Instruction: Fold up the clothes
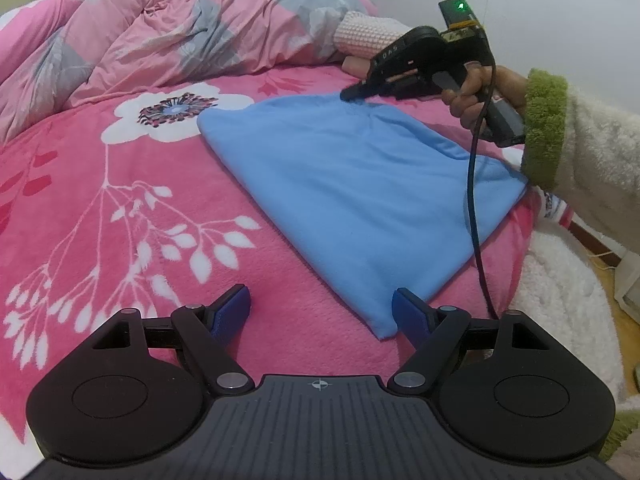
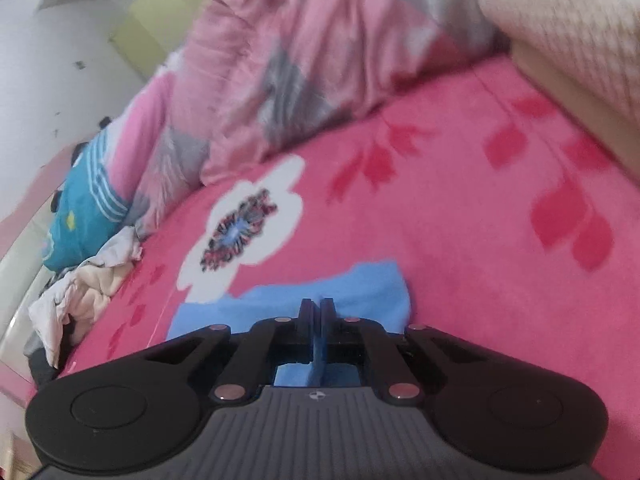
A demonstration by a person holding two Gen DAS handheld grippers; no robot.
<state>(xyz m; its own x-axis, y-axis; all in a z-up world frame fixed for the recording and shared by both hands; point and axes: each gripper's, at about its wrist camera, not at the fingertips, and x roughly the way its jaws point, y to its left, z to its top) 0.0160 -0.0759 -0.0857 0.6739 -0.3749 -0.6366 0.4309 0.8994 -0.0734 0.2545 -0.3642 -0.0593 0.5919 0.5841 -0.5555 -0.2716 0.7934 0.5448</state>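
A light blue garment (image 1: 360, 200) lies folded flat on the pink flowered blanket (image 1: 120, 220). My left gripper (image 1: 320, 294) is open just above the blanket. Its right finger (image 1: 412, 316) sits beside the garment's near corner, and nothing is between the pads. A hand (image 1: 480, 92) holds my right gripper (image 1: 352, 94) at the garment's far corner. In the right wrist view the right gripper (image 2: 317, 302) is shut over the blue garment (image 2: 360, 292) near its far edge. Creases in the cloth run up to the tips, so it looks pinched there.
A crumpled pink and grey quilt (image 1: 180, 32) and a cream pillow (image 1: 368, 36) lie along the far side of the bed. A heap of pale clothes (image 2: 92, 280) and a teal item (image 2: 80, 216) lie at the left. A black cable (image 1: 474, 200) hangs across the garment. White fleece (image 1: 560, 300) covers the bed's right edge.
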